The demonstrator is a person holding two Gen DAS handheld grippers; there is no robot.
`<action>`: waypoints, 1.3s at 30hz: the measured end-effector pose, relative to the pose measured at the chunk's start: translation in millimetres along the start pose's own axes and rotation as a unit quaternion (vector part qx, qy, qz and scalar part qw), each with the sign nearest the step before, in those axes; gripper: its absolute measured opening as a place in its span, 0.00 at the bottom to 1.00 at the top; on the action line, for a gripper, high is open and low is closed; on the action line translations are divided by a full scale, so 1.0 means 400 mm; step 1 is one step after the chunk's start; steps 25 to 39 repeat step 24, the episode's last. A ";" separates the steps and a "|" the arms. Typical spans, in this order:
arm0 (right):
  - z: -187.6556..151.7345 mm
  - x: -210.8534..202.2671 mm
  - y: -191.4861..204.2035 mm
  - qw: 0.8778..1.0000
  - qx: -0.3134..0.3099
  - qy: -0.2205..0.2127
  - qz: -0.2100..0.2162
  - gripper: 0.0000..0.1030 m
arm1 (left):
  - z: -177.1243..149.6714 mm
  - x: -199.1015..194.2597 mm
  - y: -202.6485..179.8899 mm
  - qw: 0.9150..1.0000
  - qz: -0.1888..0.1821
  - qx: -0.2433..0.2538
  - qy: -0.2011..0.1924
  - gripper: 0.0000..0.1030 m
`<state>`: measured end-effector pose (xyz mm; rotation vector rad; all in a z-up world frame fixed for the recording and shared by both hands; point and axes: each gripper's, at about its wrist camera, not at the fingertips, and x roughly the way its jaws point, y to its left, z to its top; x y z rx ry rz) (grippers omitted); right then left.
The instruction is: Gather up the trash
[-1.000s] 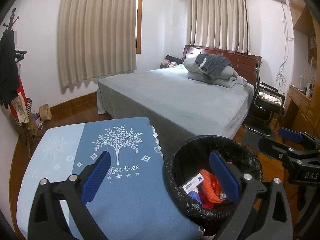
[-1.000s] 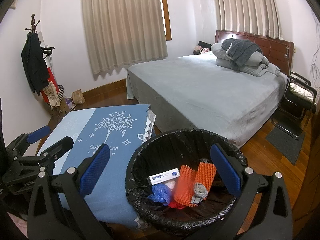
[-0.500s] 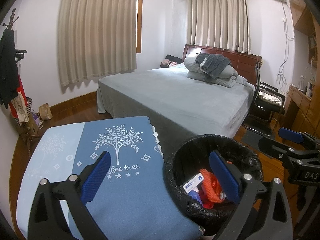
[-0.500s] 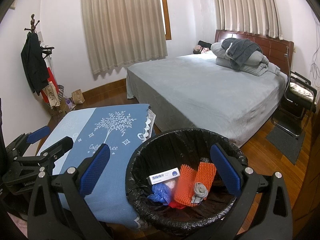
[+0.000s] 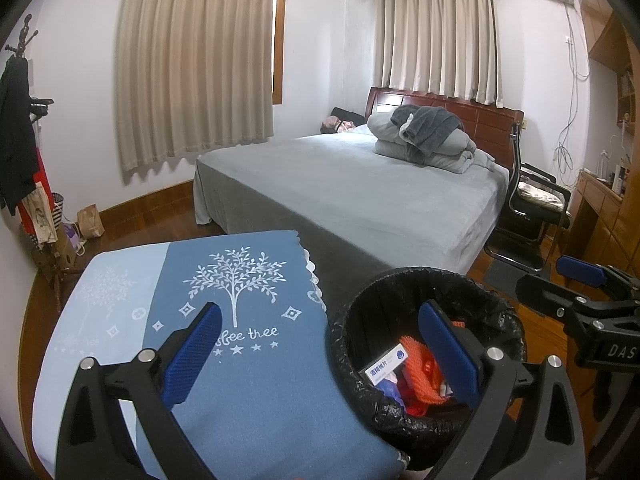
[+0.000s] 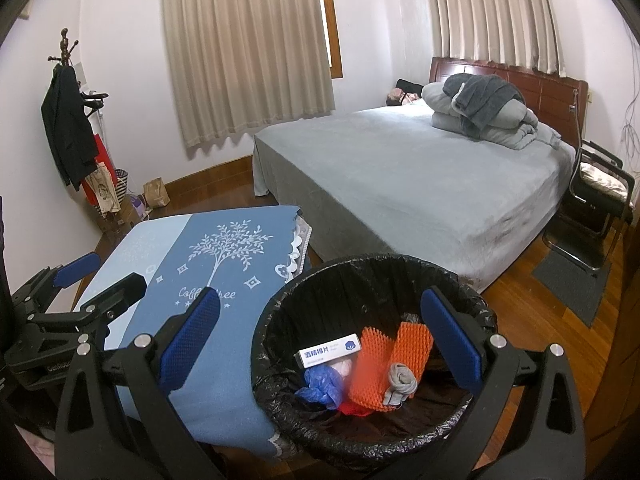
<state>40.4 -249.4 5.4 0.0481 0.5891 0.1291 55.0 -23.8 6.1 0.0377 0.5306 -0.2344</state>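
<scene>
A black-lined trash bin [image 6: 276, 312] [image 5: 360, 312] stands on the floor beside a low table. Inside lie a white box [image 6: 329, 350] [image 5: 386, 364], orange foam netting [image 6: 384, 364] [image 5: 420, 368], a blue crumpled wrapper [image 6: 322, 384] and a grey wad [image 6: 400, 380]. My right gripper [image 6: 320, 342] hangs open above the bin with nothing between its fingers. My left gripper [image 5: 320, 356] is open and empty too, straddling the table's edge and the bin. Each gripper shows in the other's view: the right gripper [image 5: 580, 280] at the right edge, the left gripper [image 6: 96, 276] at the left edge.
The table wears a blue cloth [image 5: 240, 380] [image 6: 224, 256] printed with a white tree. A grey bed [image 6: 400, 176] with folded bedding fills the room behind. A black chair [image 5: 532, 204] stands right; a coat rack [image 6: 72, 128] and bags stand left. The floor is wood.
</scene>
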 end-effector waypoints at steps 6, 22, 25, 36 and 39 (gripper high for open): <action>0.001 0.000 0.000 1.000 0.000 0.000 0.000 0.95 | 0.001 0.001 0.000 1.000 0.000 0.000 0.000 0.94; 0.004 -0.001 0.001 1.000 0.000 0.000 0.000 0.95 | -0.007 -0.005 0.000 1.000 0.000 -0.002 0.000 0.94; 0.004 -0.002 0.001 1.000 0.000 0.000 0.001 0.95 | -0.004 -0.002 0.001 1.000 0.000 -0.002 0.000 0.94; 0.004 -0.002 0.001 1.000 0.000 0.000 0.001 0.95 | -0.004 -0.002 0.001 1.000 0.000 -0.002 0.000 0.94; 0.004 -0.002 0.001 1.000 0.000 0.000 0.001 0.95 | -0.004 -0.002 0.001 1.000 0.000 -0.002 0.000 0.94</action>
